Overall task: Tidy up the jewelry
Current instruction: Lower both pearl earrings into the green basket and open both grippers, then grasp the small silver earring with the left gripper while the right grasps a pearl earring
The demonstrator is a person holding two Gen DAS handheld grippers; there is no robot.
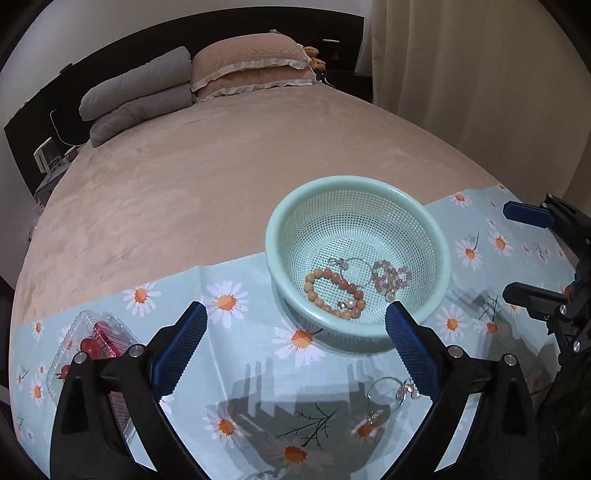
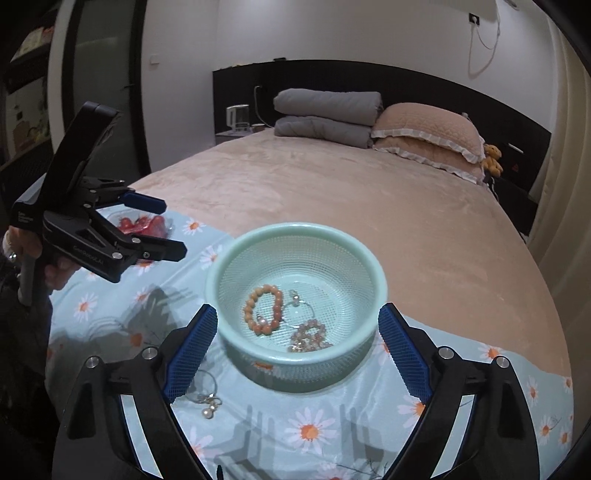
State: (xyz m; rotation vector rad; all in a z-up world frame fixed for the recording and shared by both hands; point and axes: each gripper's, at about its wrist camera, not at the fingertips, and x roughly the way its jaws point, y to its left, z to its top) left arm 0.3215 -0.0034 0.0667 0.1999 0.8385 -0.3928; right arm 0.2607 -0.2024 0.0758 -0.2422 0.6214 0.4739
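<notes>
Jewelry: two bracelets [image 1: 334, 291] in basket [image 2: 295, 230], frame centre; earrings [image 2: 207, 400] lie on cloth, lower left. Left gripper [image 1: 295, 343] and right gripper [image 2: 297, 347] gape, empty. Next, we judge: pinch earrings.

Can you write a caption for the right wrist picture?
Open right gripper faces a mint basket holding bead bracelets.

Pink-covered bed [image 2: 332, 192] against dark headboard [image 2: 406, 85]; white walls [image 2: 295, 29]; cream curtain [image 1: 461, 74].
</notes>
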